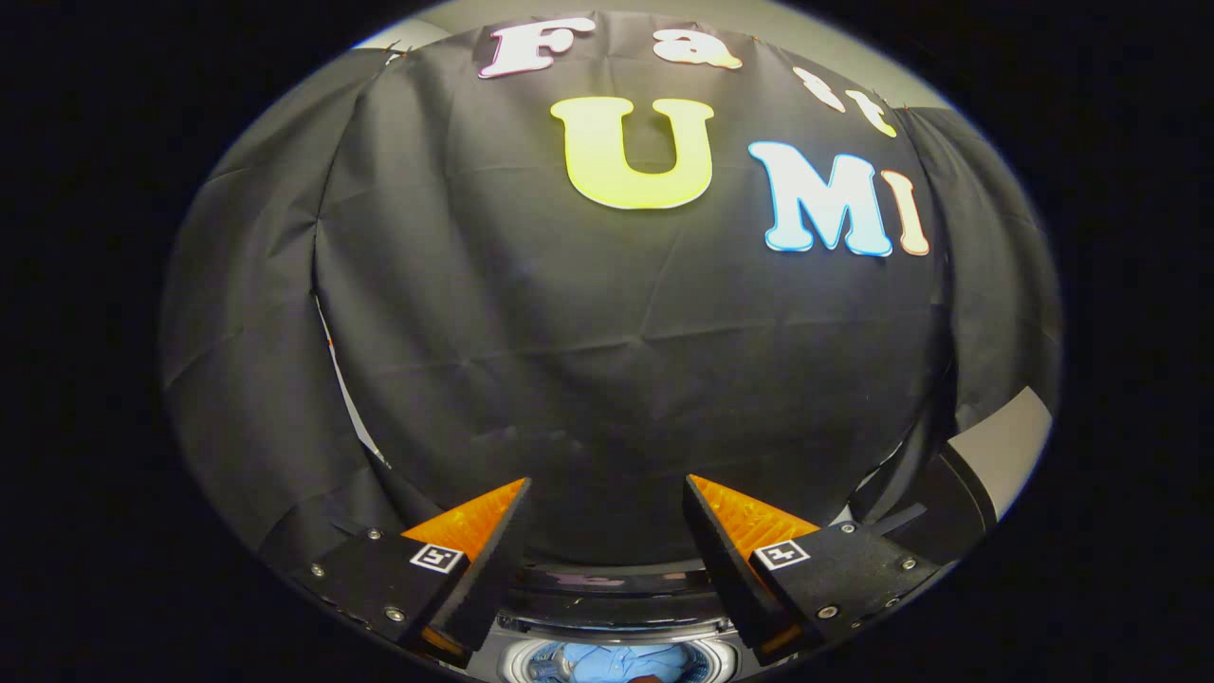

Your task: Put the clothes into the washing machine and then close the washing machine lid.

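Backdrop: black cloth wall (607, 360), creased in a grid of fold lines; hangs in separate panels, with narrow pale gaps at the seams on both sides; pale grey surface (1005, 446) visible past the cloth's edge; lighting even, indoor.

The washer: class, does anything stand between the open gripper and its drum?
Nothing visible does. The gripper is open and holds nothing; the washer lies below its fingers, with blue clothes already in the drum.
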A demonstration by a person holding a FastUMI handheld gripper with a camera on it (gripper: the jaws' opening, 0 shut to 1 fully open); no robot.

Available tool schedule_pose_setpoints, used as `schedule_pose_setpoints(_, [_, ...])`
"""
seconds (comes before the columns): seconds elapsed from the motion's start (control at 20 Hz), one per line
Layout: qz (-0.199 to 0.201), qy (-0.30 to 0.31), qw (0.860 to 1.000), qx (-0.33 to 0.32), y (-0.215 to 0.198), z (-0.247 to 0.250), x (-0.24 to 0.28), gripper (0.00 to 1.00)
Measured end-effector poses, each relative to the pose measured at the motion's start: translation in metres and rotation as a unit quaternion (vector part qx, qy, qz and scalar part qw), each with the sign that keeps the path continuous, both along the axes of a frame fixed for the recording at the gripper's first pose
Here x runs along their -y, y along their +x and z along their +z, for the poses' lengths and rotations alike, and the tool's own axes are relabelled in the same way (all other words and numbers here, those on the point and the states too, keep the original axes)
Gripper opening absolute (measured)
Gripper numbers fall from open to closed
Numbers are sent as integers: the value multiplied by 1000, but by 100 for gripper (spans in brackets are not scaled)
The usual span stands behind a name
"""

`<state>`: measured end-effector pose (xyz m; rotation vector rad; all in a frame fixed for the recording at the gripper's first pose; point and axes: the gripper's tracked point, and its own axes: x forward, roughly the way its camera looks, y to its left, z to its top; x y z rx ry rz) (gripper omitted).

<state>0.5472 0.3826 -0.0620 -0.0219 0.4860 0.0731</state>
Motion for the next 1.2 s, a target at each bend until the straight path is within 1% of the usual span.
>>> schedule_pose_setpoints(0.05, [3, -8, 1000, -7, -5, -3, 1, 96])
schedule_pose_setpoints(0.3, [2, -6, 1000, -4, -17, -2, 3, 97])
schedule_pose_setpoints(0.7, [12, -3, 998, 57, -47, 7, 3, 96])
schedule_pose_setpoints(1.2, [19, -5, 994, 110, -90, 6, 3, 96])
